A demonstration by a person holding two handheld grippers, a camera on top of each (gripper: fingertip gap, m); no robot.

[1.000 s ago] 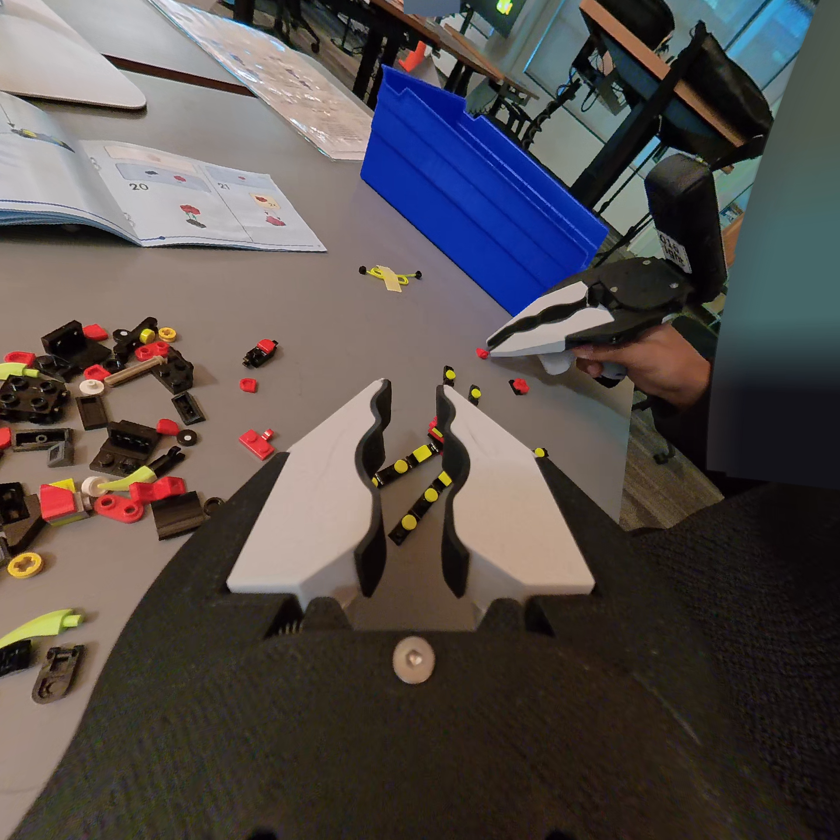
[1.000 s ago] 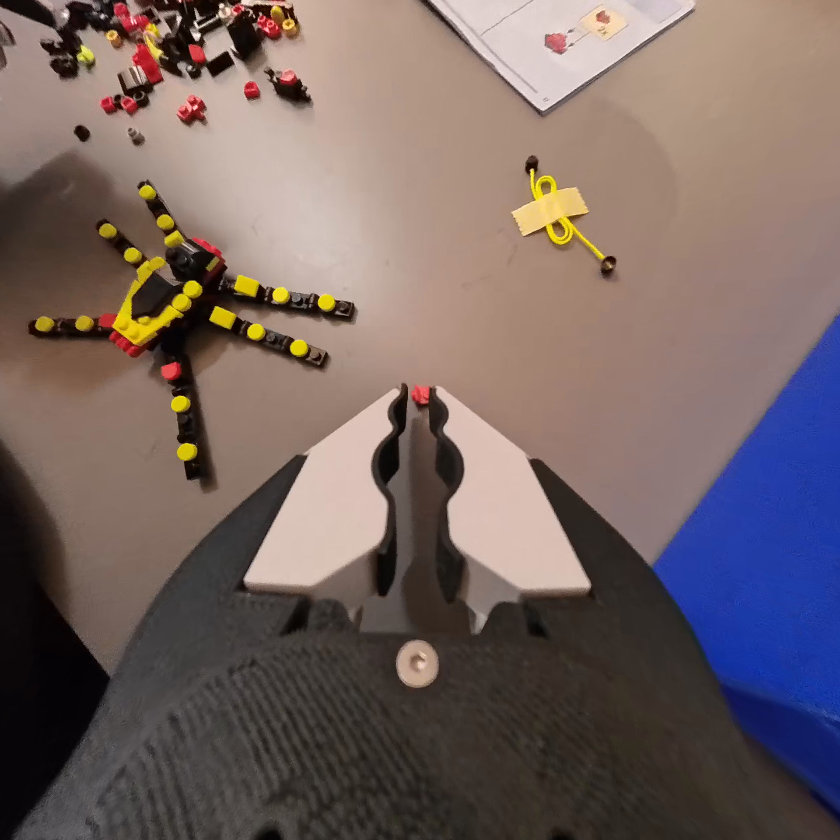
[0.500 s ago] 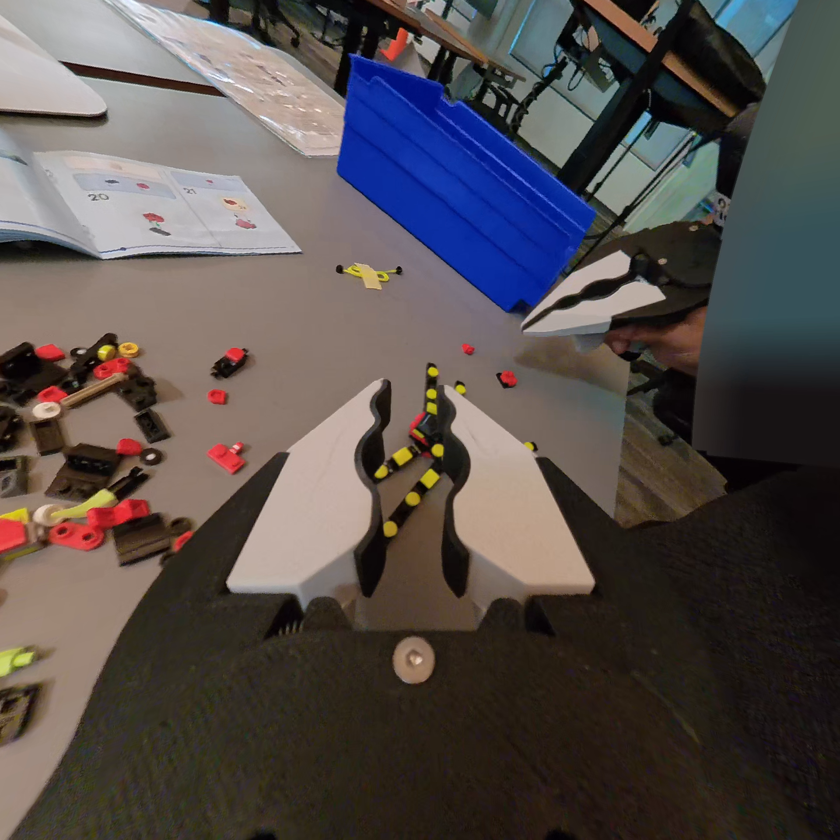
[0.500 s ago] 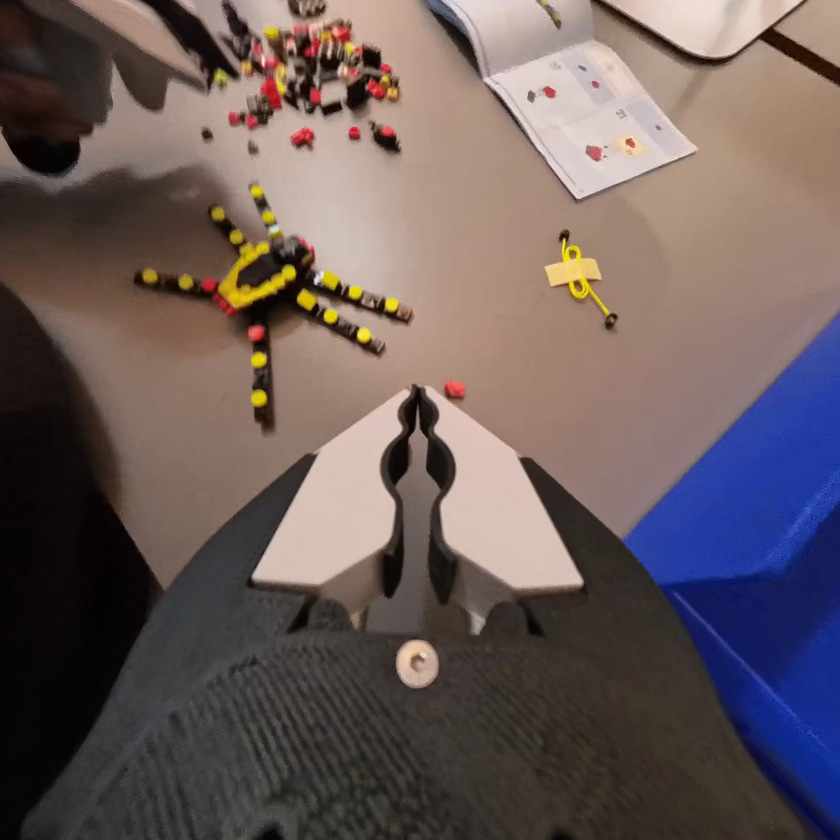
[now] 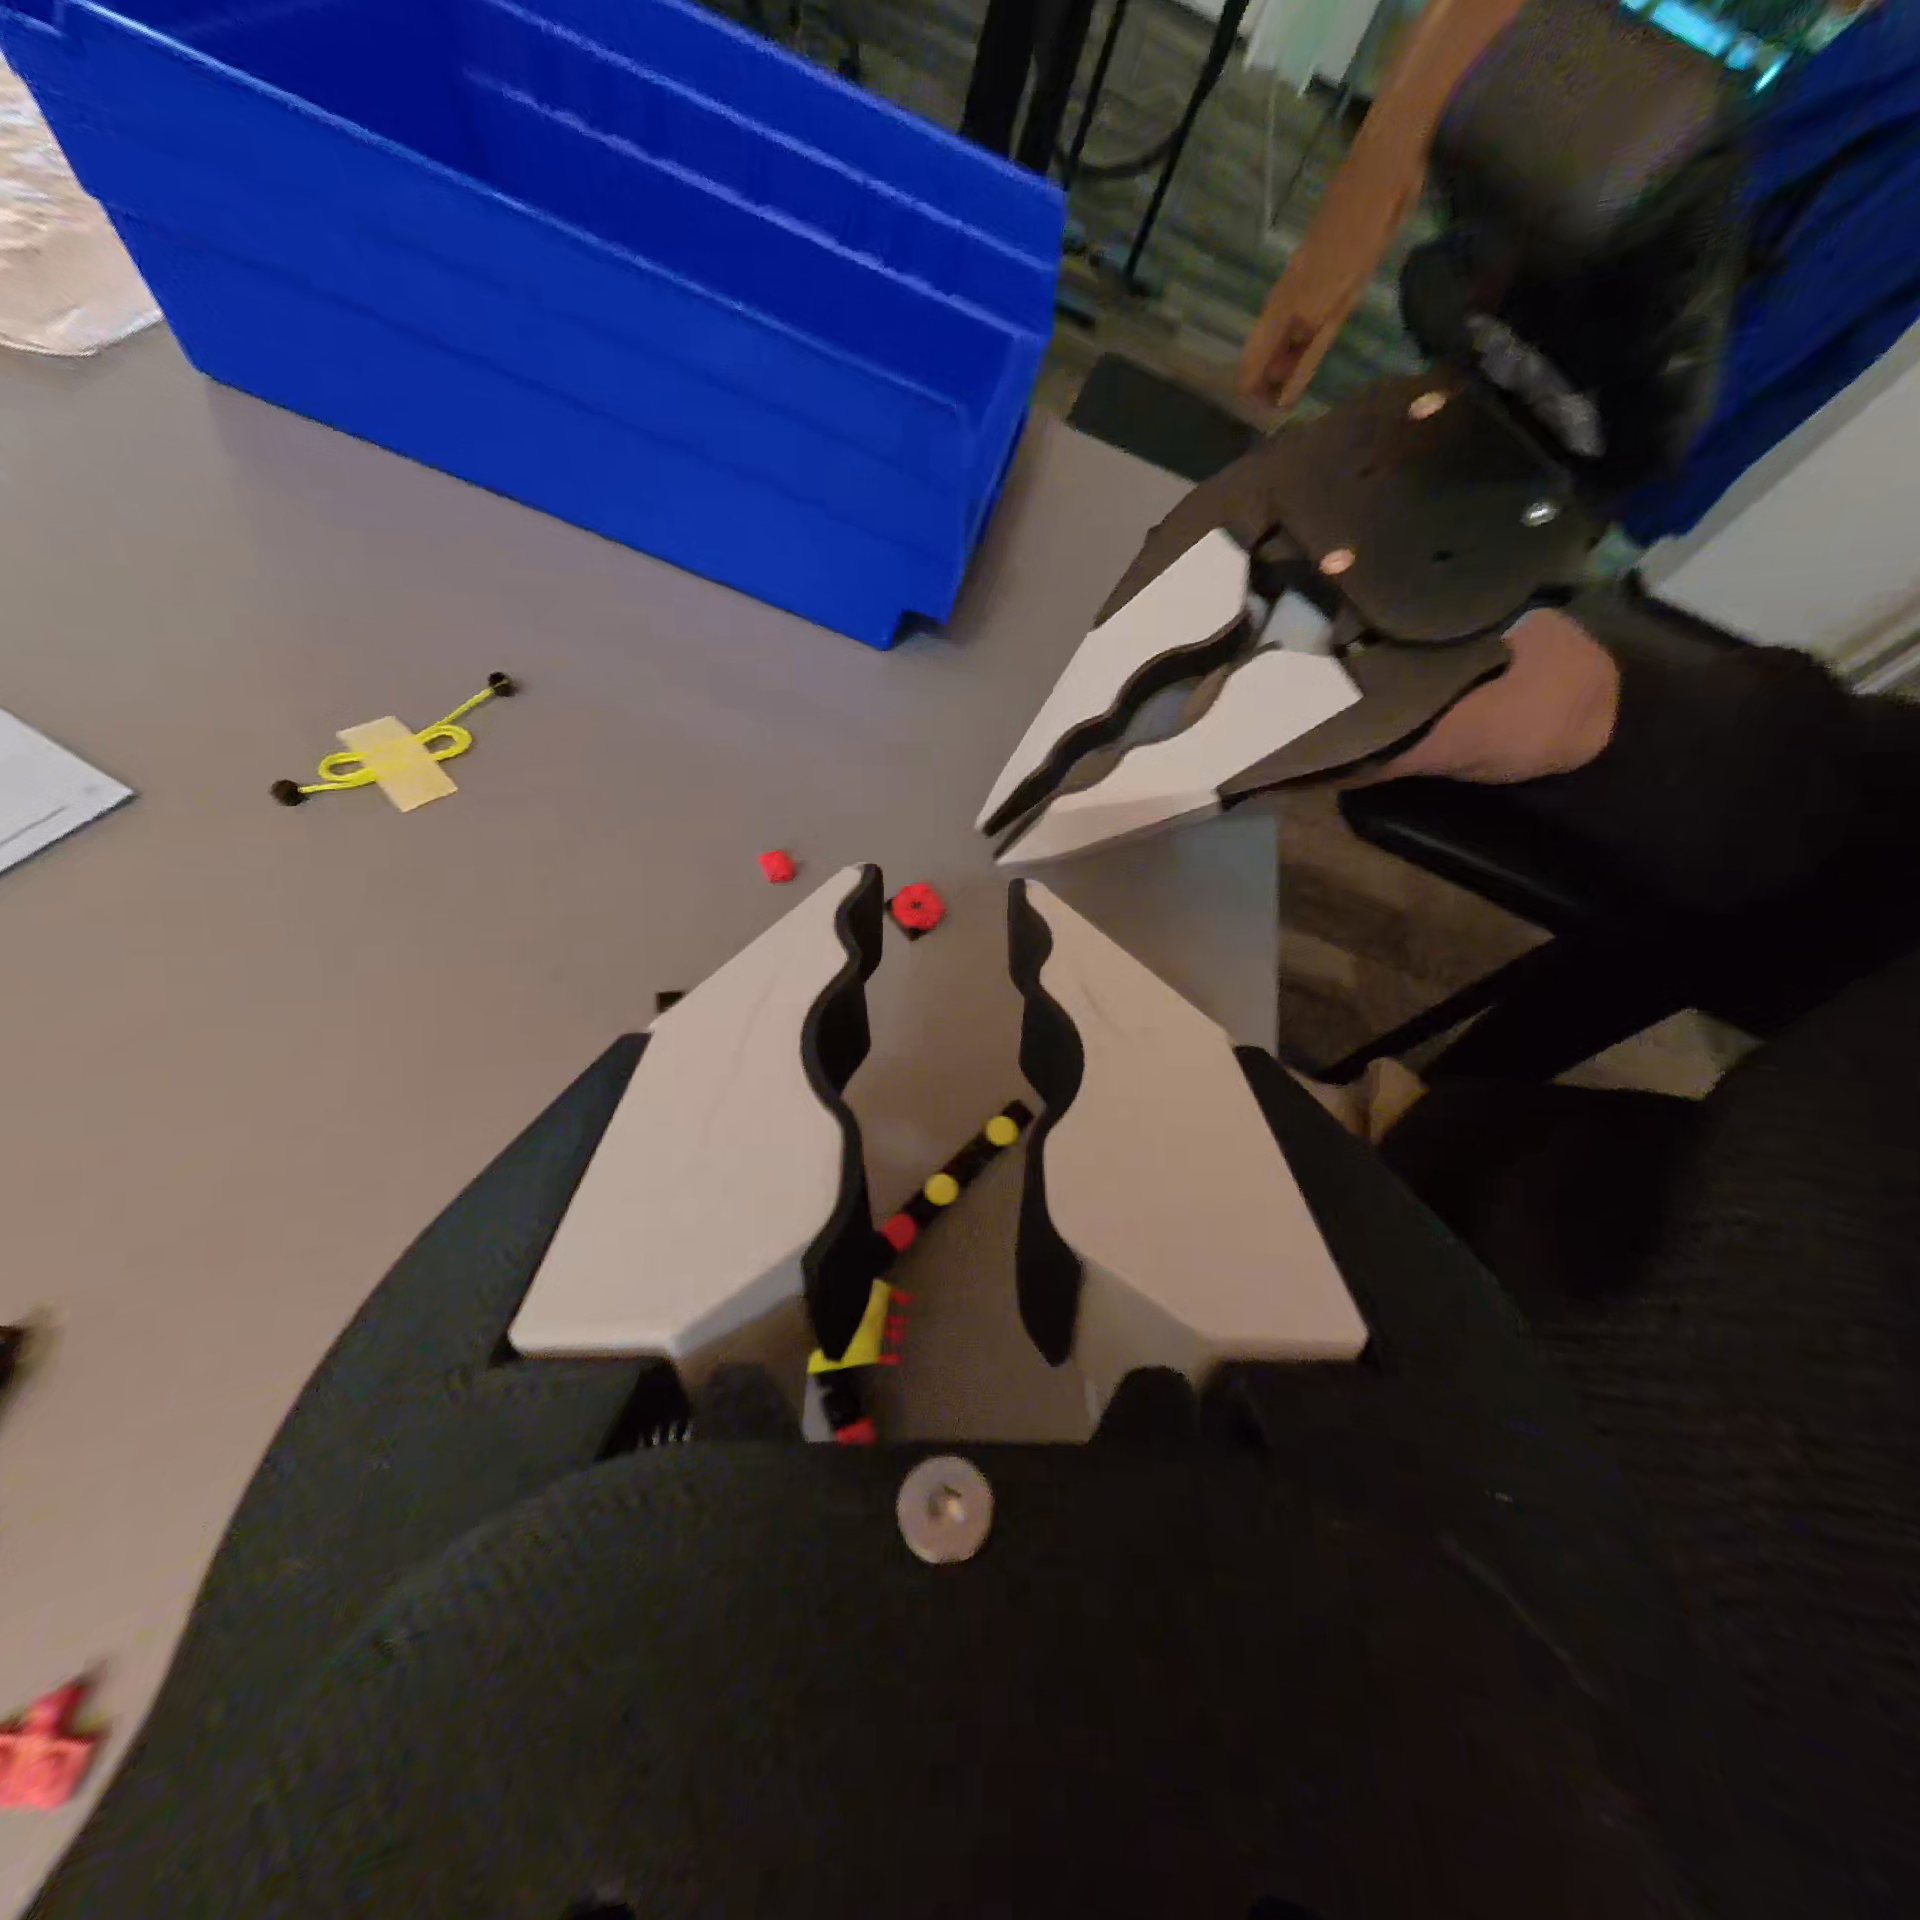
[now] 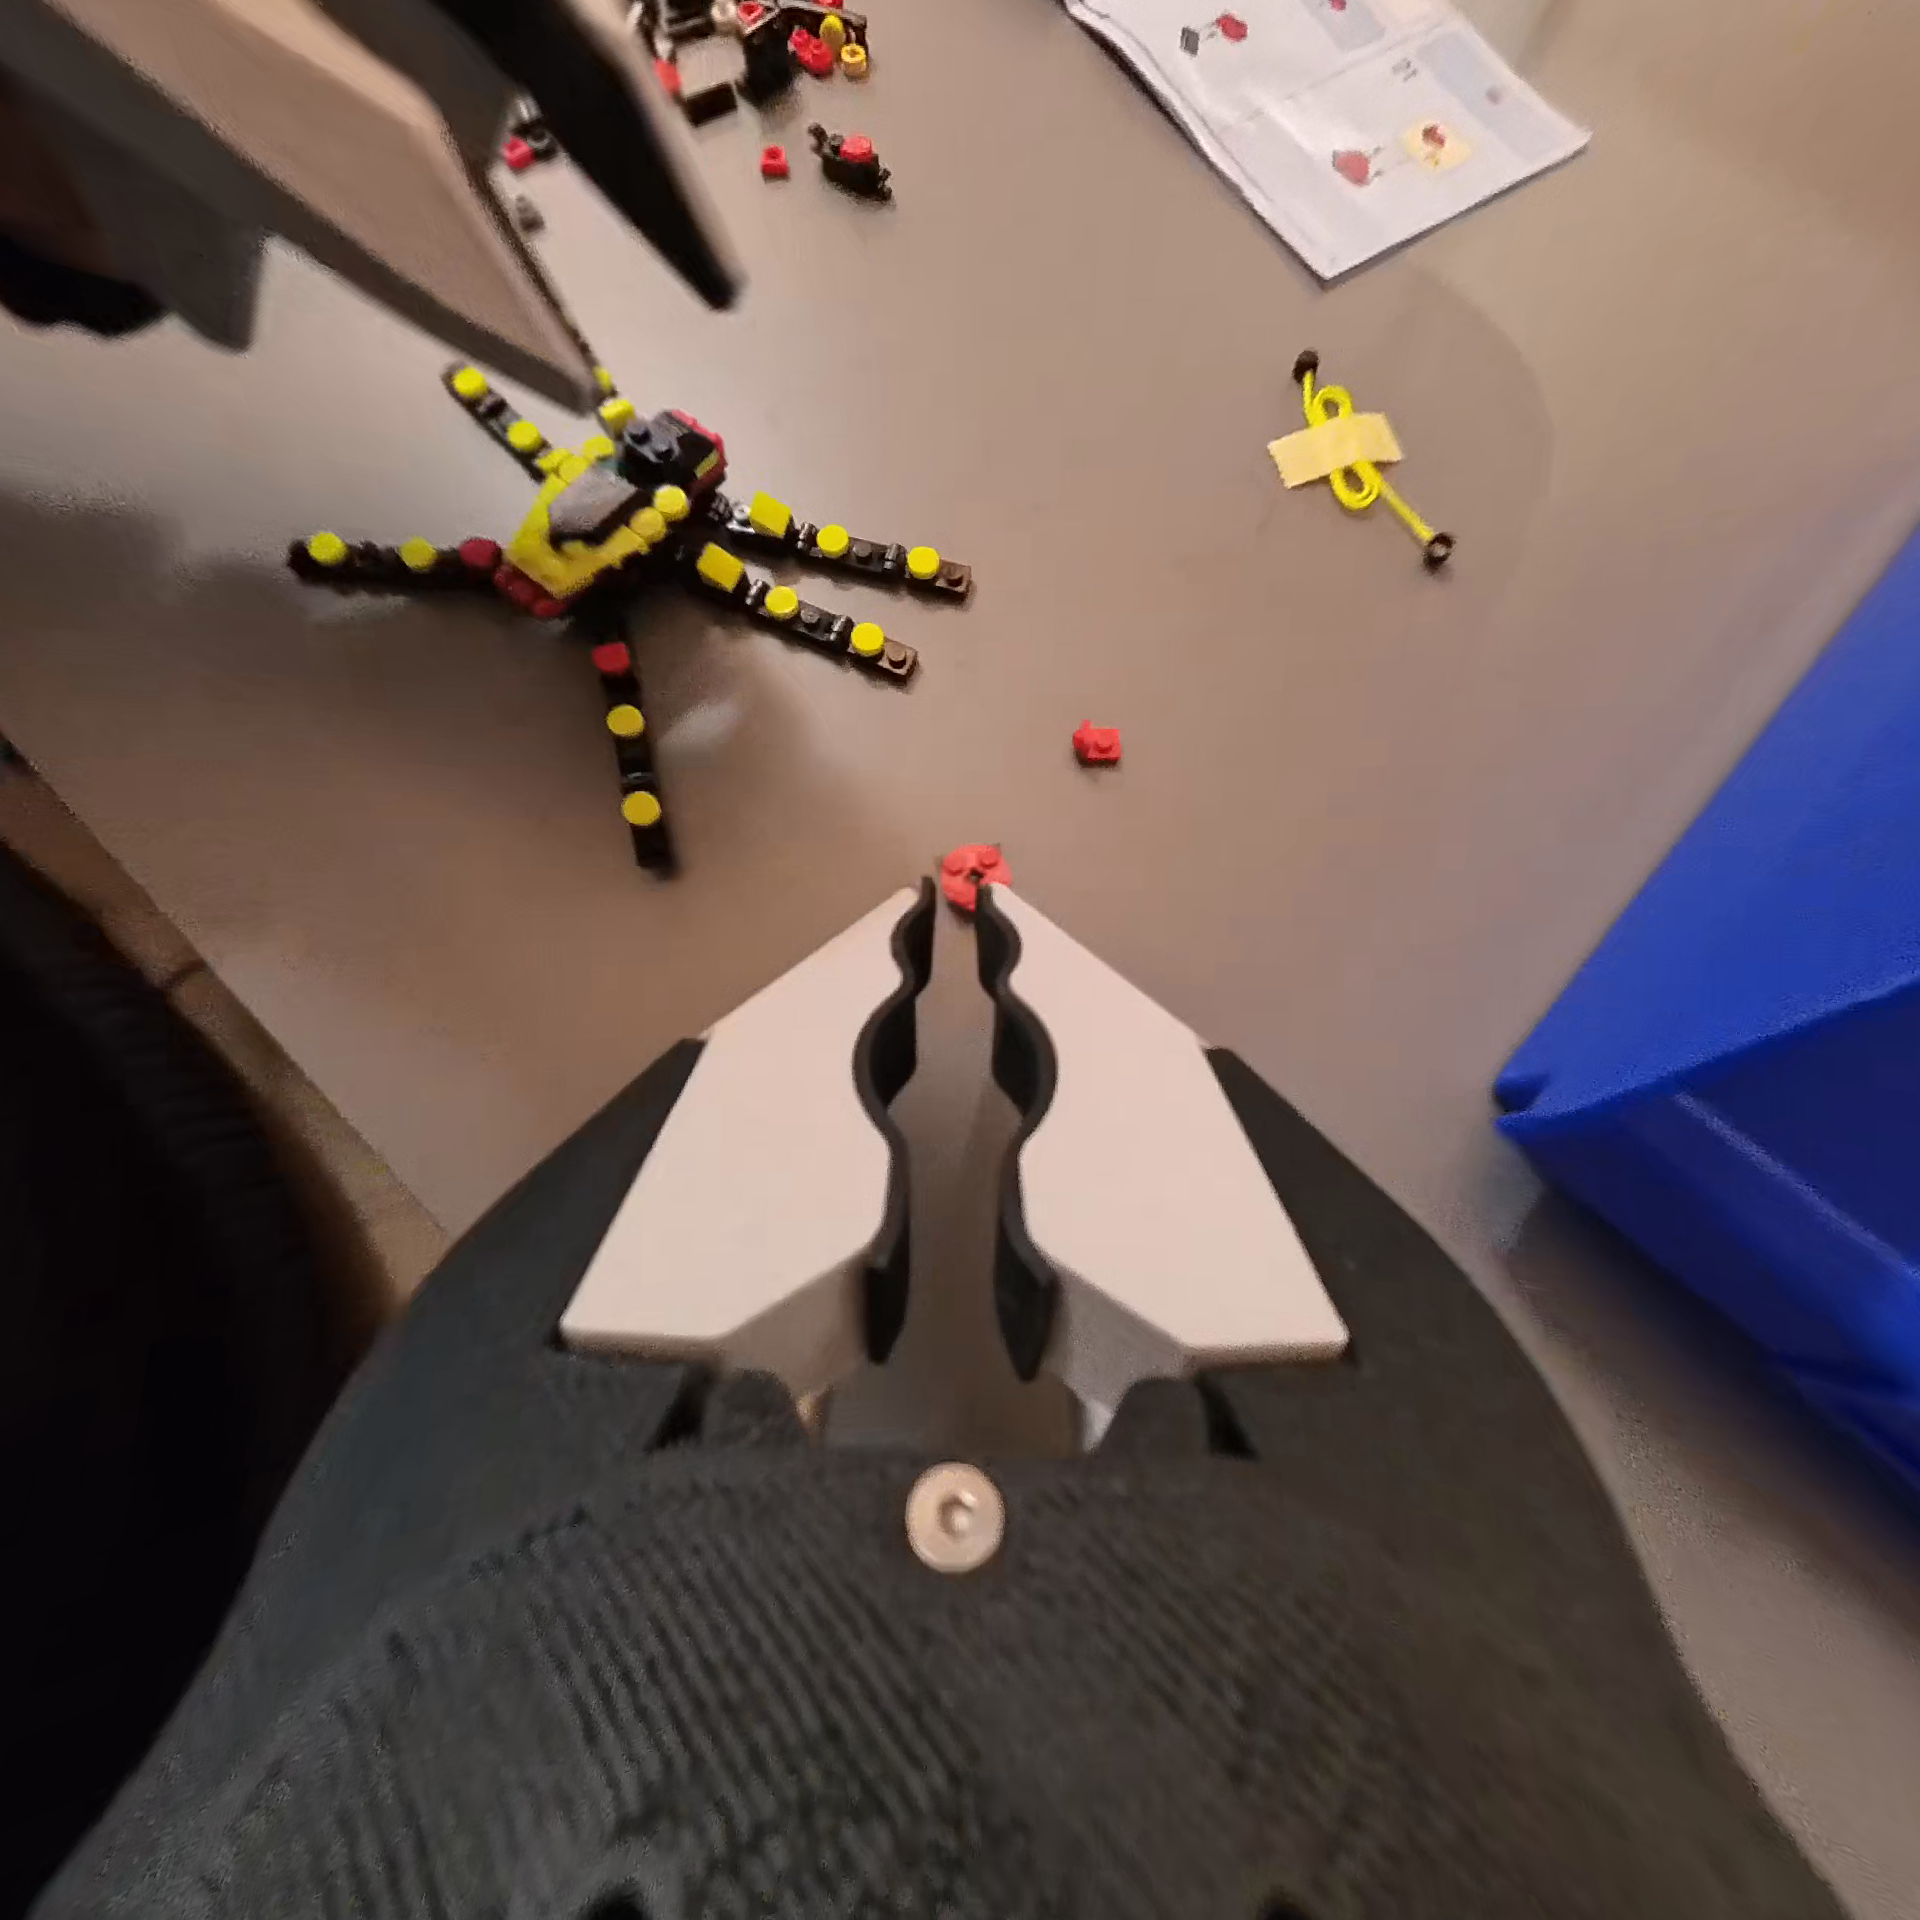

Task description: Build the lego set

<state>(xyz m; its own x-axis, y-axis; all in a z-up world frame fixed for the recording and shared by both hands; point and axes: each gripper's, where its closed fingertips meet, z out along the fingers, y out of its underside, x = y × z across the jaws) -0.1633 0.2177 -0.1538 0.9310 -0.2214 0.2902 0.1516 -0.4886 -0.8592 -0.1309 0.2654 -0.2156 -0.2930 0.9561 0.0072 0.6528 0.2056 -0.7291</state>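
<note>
On the grey tabletop [image 6: 1299, 831] the biggest thing is a blue bin [image 5: 582, 281], standing along the far edge and filling the right side of the right wrist view. Nearer the middle lies the half-built spider model [image 6: 613, 520], black legs dotted with yellow studs, splayed flat. An open instruction booklet [image 6: 1340, 114] rests beyond it, beside a heap of loose pieces [image 6: 769, 52].

Over the model hangs the left gripper [image 5: 940, 894], its jaws spread with nothing between them; its body hides most of the model in its own view, leaving one leg showing in the gap. The right gripper [image 6: 954, 896] sits low near the tabletop's edge, jaws nearly together with a narrow slit left, tips just at a round red piece [image 6: 974, 868]; whether they pinch it cannot be told. A small red brick [image 6: 1096, 744] lies just beyond, apart from both. Farther off is a yellow cord [image 6: 1351, 468] held by tape.
</note>
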